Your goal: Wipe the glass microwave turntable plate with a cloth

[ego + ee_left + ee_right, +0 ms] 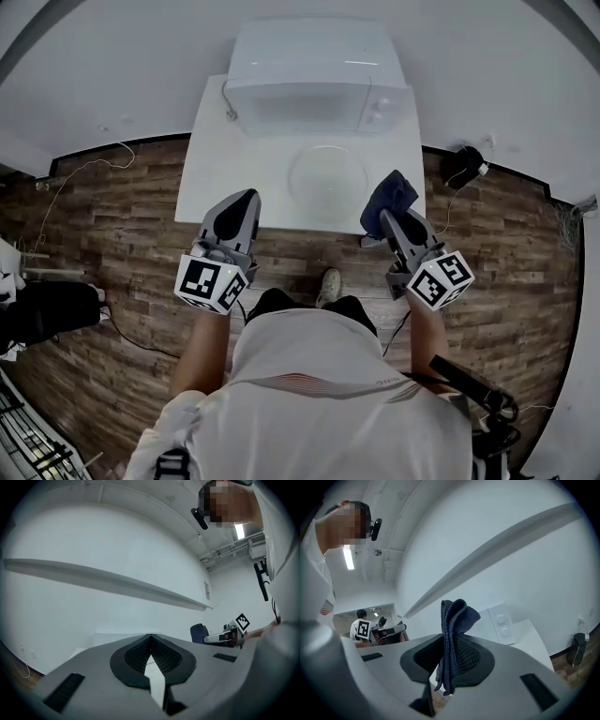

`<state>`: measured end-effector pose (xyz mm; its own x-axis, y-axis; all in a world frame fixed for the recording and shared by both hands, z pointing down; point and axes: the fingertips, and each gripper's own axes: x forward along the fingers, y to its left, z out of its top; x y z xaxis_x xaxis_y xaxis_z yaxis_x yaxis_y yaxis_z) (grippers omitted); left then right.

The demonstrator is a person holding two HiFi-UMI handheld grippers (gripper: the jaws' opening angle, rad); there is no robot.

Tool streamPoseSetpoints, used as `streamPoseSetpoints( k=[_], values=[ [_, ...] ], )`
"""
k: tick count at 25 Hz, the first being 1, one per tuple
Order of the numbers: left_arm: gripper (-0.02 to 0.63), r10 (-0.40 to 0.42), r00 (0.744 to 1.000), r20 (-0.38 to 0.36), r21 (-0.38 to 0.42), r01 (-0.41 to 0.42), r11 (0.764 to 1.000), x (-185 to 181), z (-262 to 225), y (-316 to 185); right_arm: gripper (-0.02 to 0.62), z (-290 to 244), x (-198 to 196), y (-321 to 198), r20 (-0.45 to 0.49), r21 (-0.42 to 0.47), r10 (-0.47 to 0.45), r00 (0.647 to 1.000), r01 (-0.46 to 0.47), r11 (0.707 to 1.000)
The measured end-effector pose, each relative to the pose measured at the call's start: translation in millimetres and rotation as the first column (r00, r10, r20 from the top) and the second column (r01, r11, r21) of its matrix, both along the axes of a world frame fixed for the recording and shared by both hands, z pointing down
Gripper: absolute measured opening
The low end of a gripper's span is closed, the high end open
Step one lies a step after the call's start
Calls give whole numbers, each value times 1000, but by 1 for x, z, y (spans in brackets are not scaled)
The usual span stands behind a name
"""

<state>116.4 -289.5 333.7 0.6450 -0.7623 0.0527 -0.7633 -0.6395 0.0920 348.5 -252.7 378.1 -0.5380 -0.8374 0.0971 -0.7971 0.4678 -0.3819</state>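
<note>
Right gripper (449, 641) clamped on one dark blue cloth (454, 620), left gripper (150, 641) pinched together, empty, one glass plate (326, 178), one microwave (314, 80)

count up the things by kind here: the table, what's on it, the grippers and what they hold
white table: 1
white microwave oven: 1
clear round glass turntable plate: 1
dark blue cloth: 1
grey two-jaw grippers, left gripper and right gripper: 2
total: 6

Clear round plate (327, 178) lies flat, bunched dark-blue cloth (393, 194) just beside.
</note>
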Motion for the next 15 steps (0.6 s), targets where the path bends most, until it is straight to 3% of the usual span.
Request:
streamPoseSetpoints(
  k=[6,15],
  values=[
    [10,-64,998,26,-30,65,997,1,11,-19,61,23,-6,-36,43,-64,-77,996,80,995],
    [11,-63,998,21,-30,63,998,-19,28,-54,61,47,-56,-89,36,-171,-147,988,151,974]
  ],
)
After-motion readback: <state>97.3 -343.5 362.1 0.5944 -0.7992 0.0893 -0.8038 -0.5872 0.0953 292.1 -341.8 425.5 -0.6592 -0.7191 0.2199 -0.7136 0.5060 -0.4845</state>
